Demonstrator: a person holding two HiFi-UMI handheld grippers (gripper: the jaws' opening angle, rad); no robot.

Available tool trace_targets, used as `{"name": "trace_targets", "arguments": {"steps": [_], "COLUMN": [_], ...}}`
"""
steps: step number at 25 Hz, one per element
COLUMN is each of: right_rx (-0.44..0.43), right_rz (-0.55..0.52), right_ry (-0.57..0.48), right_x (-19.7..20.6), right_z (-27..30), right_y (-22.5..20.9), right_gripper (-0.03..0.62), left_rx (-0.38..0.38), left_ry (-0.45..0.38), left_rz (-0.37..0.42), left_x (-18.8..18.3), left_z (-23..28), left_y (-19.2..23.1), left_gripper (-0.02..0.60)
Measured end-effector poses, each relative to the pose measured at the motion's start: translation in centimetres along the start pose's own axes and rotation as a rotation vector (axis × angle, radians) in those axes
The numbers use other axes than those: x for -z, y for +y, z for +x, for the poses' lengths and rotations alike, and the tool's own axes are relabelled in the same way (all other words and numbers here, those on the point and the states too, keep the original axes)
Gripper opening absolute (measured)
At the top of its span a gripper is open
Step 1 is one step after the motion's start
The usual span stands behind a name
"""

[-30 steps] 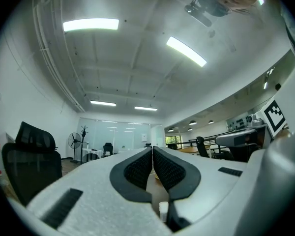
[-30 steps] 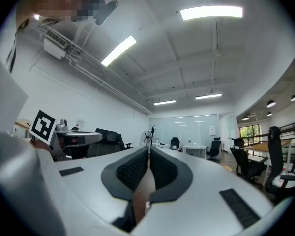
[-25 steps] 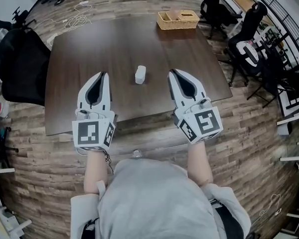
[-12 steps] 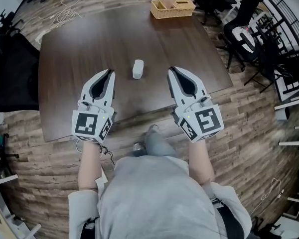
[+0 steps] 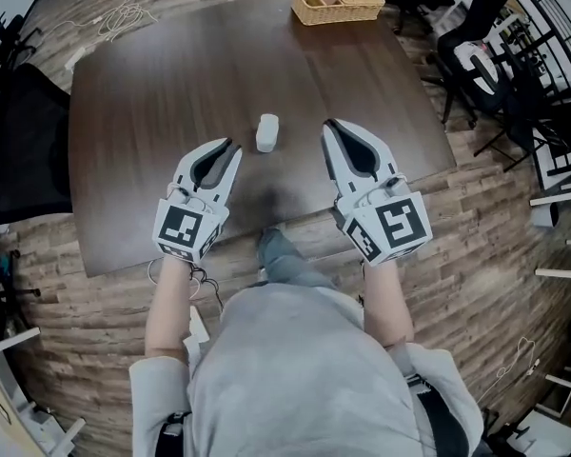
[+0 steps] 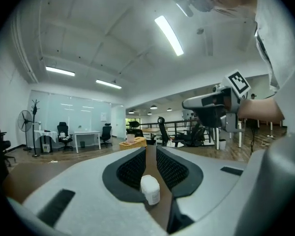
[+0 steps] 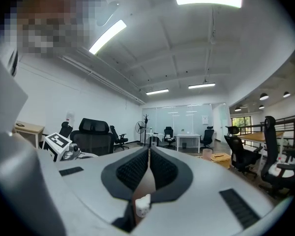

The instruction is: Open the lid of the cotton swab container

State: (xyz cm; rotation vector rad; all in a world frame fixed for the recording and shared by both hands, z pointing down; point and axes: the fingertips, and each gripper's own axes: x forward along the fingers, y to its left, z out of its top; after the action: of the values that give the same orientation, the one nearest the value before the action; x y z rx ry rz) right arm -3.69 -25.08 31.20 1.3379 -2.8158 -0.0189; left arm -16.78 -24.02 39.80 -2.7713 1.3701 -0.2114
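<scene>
Sitting on dark brown table point(image 5: 152, 84): one small white cylindrical container point(image 5: 266, 132), lidded
Tan wicker basket point(image 5: 338, 4): one, contents unclear
Left gripper point(image 5: 232, 146): jaws just opening slightly, empty
Right gripper point(image 5: 328, 123): jaws pressing together, empty

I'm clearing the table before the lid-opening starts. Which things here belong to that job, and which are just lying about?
Job: cotton swab container, on the table.
Lying about: wicker basket, office chairs.

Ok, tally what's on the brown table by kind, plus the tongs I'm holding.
White container: 1
Wicker basket: 1
Tongs: 2 (left tongs, jaws just opening slightly with nothing between them; right tongs, shut and empty)
Total: 4
</scene>
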Motion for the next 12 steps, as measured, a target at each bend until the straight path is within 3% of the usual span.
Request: {"name": "trace_targets", "arguments": {"steps": [5, 12], "right_rx": [-0.007, -0.003], "right_rz": [0.021, 0.039], "right_ry": [0.026, 0.098], "right_x": [1.6, 4.7], "right_z": [2.9, 5.8], "right_y": [-1.5, -3.4], "right_gripper": [0.017, 0.017], "left_rx": [0.162, 0.348], "left_ry": [0.099, 0.191], "left_rz": [0.066, 0.046], "left_x": [5.2, 11.7], "left_z": [2.7, 5.6], "left_y": [-0.1, 0.5], "left_gripper": [0.103, 0.211]}}
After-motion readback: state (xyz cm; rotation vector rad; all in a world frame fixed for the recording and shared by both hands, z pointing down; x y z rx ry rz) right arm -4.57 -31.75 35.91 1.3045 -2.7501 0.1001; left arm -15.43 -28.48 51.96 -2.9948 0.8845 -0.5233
